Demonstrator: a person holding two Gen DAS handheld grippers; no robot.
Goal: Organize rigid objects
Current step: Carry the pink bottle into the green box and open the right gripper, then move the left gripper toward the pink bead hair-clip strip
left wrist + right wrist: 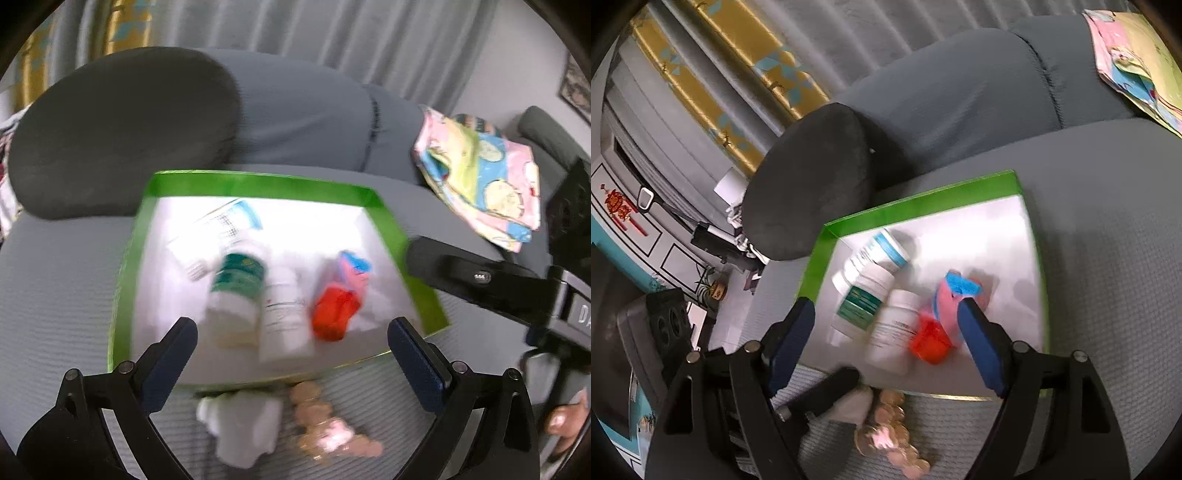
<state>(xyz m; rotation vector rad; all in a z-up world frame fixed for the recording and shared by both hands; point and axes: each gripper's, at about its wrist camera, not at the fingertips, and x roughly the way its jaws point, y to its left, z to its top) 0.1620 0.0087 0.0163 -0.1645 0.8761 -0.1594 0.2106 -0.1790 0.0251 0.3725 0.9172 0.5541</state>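
Grey sofa seat [55, 295] carries the work, with a dark round cushion [122, 133] and pleated curtains behind. Green-rimmed tray [258, 181] lies just ahead of the left gripper [291, 343], whose jaws stand wide apart with nothing between the pads. Beyond its fingertips, on the tray's white floor, lie a green-labelled bottle [236, 291], a plain white bottle [284, 314] touching it on the right, a red-capped pink item [338, 302] further right, and a blue-banded white bottle [225, 225] at the far side. Nearer than the tray, beneath the left gripper, sit a small white object [243, 424] and a cluster of coins [325, 424] on the seat (both blurred). Right gripper [886, 343] is also open and empty, hovering over the tray's near edge, its right finger overlapping the pink item in view; contact cannot be judged. A patterned cloth [480, 177] lies well off to the right.
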